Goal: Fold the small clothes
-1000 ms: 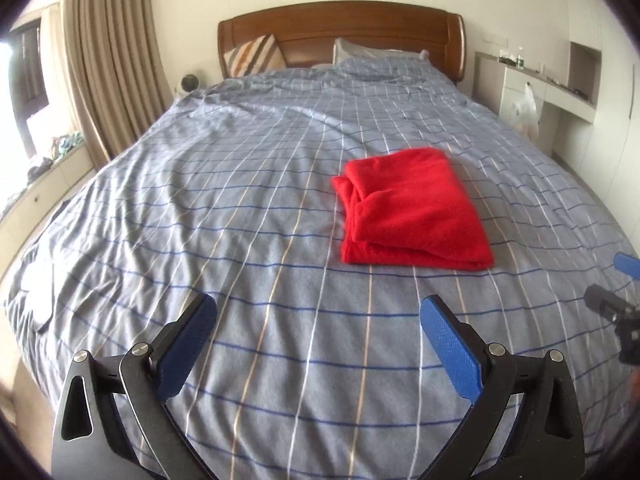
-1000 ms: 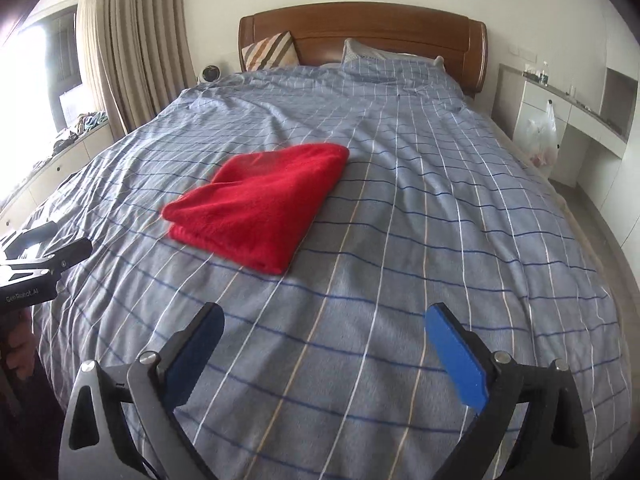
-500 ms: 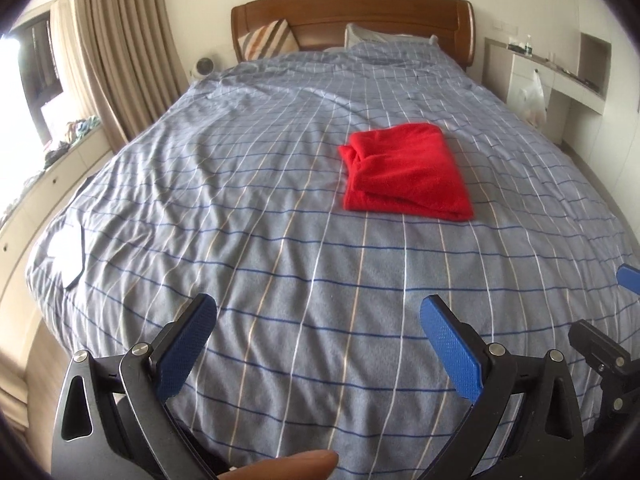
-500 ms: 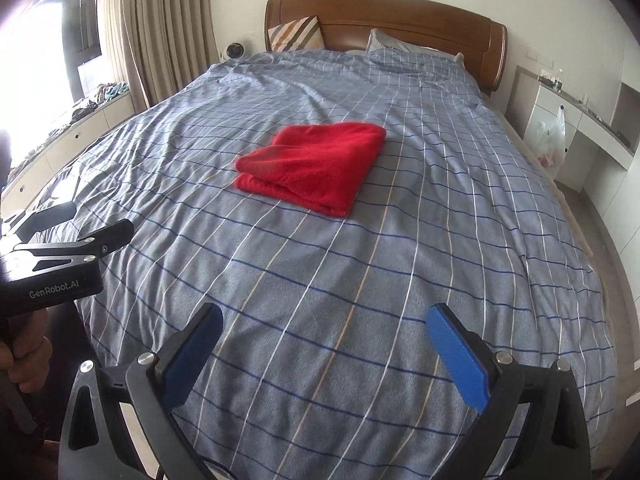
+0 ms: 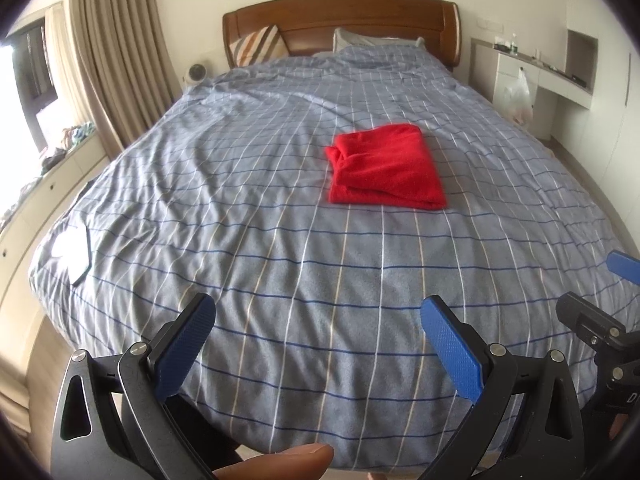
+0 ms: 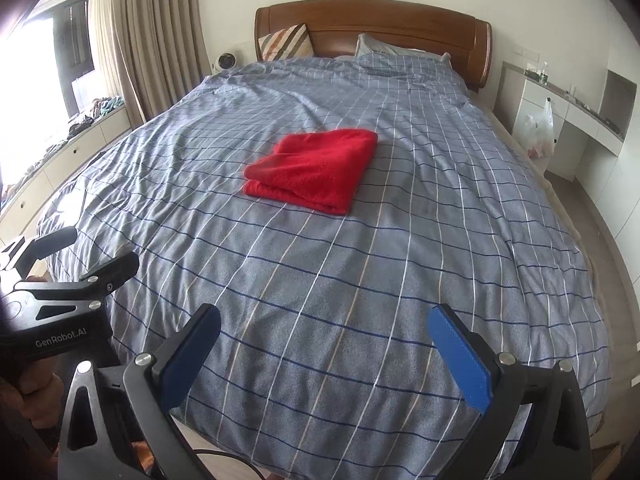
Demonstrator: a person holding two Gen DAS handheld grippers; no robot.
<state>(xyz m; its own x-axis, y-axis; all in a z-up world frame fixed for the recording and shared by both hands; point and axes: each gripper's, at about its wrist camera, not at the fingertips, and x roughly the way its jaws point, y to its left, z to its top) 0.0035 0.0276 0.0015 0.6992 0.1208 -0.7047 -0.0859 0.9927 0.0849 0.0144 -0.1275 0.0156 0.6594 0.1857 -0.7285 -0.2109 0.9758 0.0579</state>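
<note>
My left hand-held gripper (image 5: 318, 322) is spread wide with nothing in it, hanging over the foot of the bed (image 5: 280, 280). My right hand-held gripper (image 6: 324, 332) is likewise released and bare, just beside the left one over the same edge. A fingertip (image 5: 280, 466) shows at the bottom of the left view. Well ahead of both, near the middle of the checked blue cover, the red cloth (image 5: 386, 168) lies folded into a neat rectangle. A wooden headboard (image 5: 340, 20) stands beyond.

Folded cloth (image 5: 386, 168) lies mid-bed on the duvet (image 5: 280, 240), pillows (image 5: 258, 44) behind.
</note>
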